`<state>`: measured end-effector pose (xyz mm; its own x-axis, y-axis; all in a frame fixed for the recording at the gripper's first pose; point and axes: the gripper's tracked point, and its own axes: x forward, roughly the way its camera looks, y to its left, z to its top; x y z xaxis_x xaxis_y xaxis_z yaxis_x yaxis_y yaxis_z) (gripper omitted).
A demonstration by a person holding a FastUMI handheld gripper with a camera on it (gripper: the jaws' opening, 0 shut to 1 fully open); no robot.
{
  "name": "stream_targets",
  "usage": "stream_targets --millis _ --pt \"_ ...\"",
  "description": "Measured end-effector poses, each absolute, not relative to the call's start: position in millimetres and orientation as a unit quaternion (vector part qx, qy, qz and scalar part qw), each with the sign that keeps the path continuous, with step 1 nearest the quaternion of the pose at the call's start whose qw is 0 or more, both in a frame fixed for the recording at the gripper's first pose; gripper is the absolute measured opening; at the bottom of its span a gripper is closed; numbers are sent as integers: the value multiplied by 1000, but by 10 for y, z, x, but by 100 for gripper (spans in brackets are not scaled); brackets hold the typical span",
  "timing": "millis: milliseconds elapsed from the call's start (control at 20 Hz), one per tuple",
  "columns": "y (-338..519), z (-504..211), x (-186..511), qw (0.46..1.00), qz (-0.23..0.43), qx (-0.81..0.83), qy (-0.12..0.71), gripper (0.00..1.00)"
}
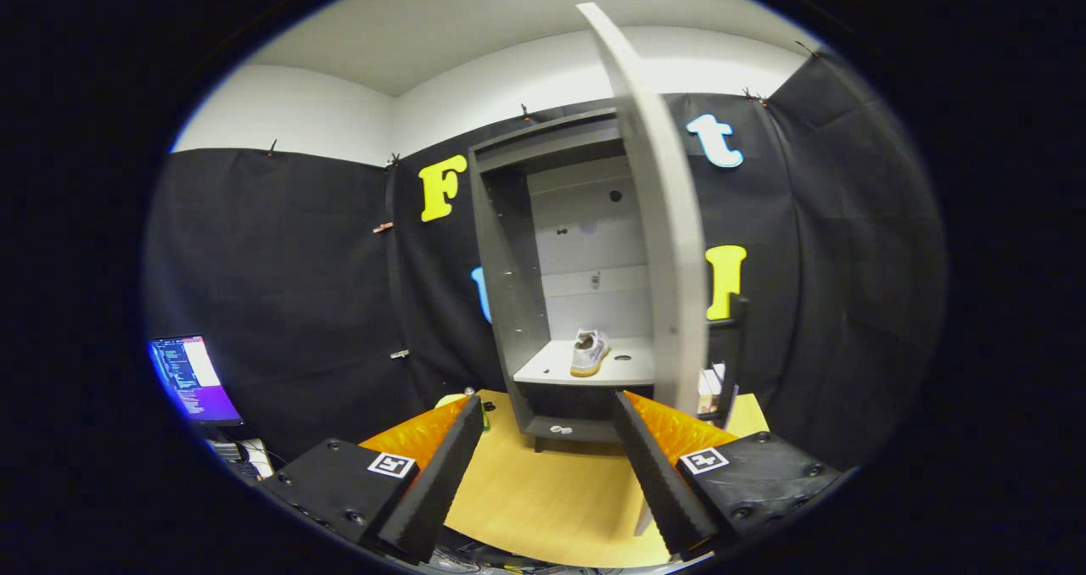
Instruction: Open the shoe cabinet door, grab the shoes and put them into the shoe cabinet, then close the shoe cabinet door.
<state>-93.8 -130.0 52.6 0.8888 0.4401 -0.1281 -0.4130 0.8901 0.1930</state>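
Presently, working left to right. A lit monitor [188,377] sits low on the far left against the black cloth wall; its screen content is not recorded.

Gripper [548,410]: fingers spread wide, nothing between them, held above the wooden table [543,499]. Each finger block carries a small square black-and-white marker tag, a pattern rather than readable text.

Shoe cabinet [517,304]: stands on the table beyond the fingertips, straight ahead, interior open to view. A pale shoe [588,352] with a tan sole rests on the lower shelf, toe toward the gripper, long axis running roughly front to back and a little slanted. No brand mark can be made out on it.

Cabinet door [670,244]: swung open, seen nearly edge-on, standing just ahead of and above the right finger, hinged on the cabinet's right side.

Judgement: shoe is in place, so closing the door is the remaining step. The relation that matters: the door's free edge lies forward and right of the fingers, and must swing leftward across the opening.

No legible labels on cabinet or door. Small boxes [711,384] behind the door are too small to read.
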Motion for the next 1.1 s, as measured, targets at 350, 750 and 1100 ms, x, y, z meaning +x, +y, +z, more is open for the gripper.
stream_targets --millis 350,750,1100 --pt "-2272 406 -798 979 163 80 88 98" --pt "-2831 176 -206 989 92 78 81 98" --pt "-2799 162 207 995 67 32 63 98"
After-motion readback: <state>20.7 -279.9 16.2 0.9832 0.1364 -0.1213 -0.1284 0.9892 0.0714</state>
